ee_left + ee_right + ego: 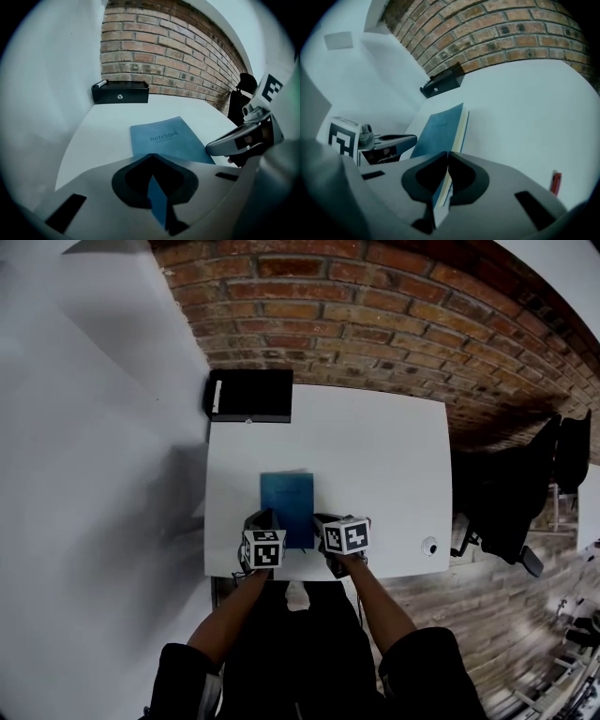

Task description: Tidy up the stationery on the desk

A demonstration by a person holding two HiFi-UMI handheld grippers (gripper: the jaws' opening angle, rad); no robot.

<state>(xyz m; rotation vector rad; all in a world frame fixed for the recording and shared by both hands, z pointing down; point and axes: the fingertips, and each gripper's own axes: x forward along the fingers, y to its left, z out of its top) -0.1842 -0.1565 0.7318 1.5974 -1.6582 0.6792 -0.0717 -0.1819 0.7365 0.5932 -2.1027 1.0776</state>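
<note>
1. Head view: A white desk (384,446) stands against a brick wall. The blue notebook (287,502) lies near the desk's front edge, about mid-width. A black box (251,395) sits at the far left corner, well apart from it. The left tongs (263,519) and right tongs (324,521) meet the notebook's near end, one towards each corner. Two grips on one end would, I judge, keep it level and closed when it is lifted or slid. A small round thing (429,546) sits near the front right corner, away from all this.

2. Left gripper view: The jaws are pressed together on a thin blue sheet running up between them. By its colour this is part of the notebook (166,138), but I cannot tell whether it is the cover alone or the whole edge. Beyond the jaws the cover lies face up with its title readable. The right tongs (234,140) are just beside its right edge. The black box (120,92) stands at the far end by the wall, a likely place to put things.

3. Right gripper view: The jaws are closed tight on the notebook's near edge. Blue cover and cream pages both pass between them, so this grip takes the full thickness. The left tongs (393,139) are at the notebook's other side. A small red item (555,183) lies on the desk to the right, too small to name.
</note>
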